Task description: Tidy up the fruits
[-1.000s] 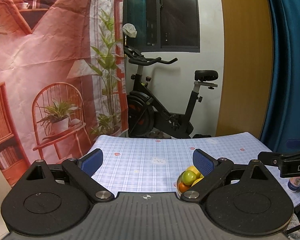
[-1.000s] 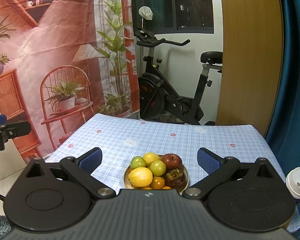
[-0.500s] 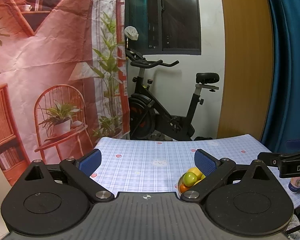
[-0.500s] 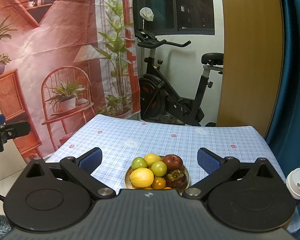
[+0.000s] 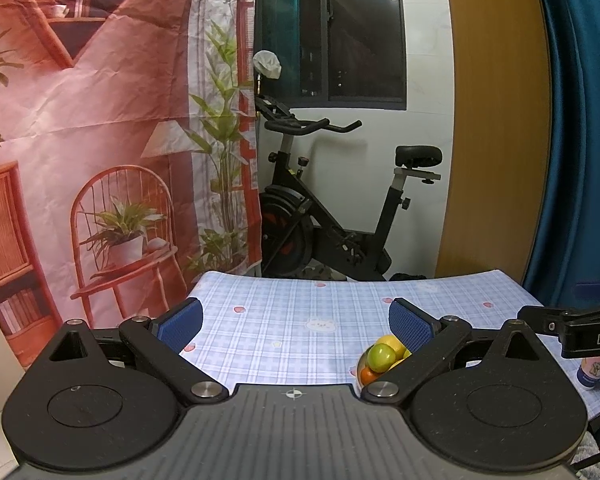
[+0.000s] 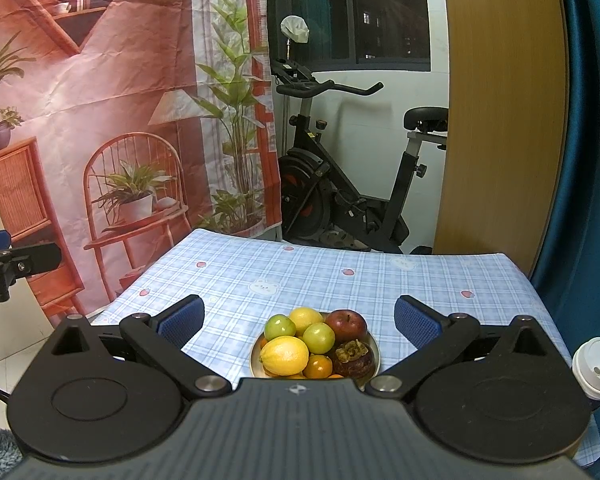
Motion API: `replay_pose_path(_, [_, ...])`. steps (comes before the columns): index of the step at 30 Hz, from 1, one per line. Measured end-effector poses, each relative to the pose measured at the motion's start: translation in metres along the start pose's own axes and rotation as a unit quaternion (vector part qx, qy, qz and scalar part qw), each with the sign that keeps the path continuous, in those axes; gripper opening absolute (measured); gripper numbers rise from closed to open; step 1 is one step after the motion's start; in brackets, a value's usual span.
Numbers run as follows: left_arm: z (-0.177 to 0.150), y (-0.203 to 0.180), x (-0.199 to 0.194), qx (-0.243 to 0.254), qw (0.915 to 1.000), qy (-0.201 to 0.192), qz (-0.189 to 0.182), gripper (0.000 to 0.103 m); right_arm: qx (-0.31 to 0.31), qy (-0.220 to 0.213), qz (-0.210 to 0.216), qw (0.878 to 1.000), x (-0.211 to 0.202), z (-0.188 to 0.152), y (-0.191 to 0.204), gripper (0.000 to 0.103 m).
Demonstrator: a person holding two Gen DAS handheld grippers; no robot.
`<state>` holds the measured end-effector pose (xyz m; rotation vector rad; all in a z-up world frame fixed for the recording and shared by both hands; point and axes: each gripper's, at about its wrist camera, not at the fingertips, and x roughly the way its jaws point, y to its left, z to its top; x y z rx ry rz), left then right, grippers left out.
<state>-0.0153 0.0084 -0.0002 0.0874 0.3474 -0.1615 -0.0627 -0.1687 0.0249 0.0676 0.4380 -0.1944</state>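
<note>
Right wrist view recorded the right gripper (image 6: 298, 322) held above the near edge of the table (image 6: 340, 280), its jaws spread wide and holding nothing. Directly between and below the fingers sat the metal plate (image 6: 255, 354), heaped with fruit: a large lemon (image 6: 284, 355), two green fruits (image 6: 280, 327), a second yellow fruit (image 6: 306, 319), a red apple (image 6: 346, 325), a dark mangosteen (image 6: 353, 358) and small orange fruits (image 6: 318, 366). All fruit seen was on the plate; none lay loose on the cloth.

Left wrist view showed the left gripper (image 5: 296, 322) likewise spread wide and empty, aimed at bare cloth, with the plate's edge and a green fruit (image 5: 381, 356) partly hidden behind its right finger.

Against the pictures of the preceding second, the change was slight. Both cameras had tilted or drawn back a little, so more table showed, and the plate sat marginally higher in the right view. No fruit had shifted, and neither jaw had altered its spread.

Assessment: the fruit lay gathered on one plate, which fits either a finished collection or a pile awaiting sorting. The pictures did not settle which. A lidded paper cup (image 6: 594, 366) stood at the right edge, clear of the plate.
</note>
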Motion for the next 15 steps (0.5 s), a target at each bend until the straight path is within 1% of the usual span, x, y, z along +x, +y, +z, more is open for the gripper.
replay_pose_path(15, [0.0015, 0.0004, 0.0006, -0.004, 1.0, 0.0, 0.002, 0.102, 0.0, 0.0, 0.0, 1.0, -0.0006, -0.0004, -0.0002, 0.103])
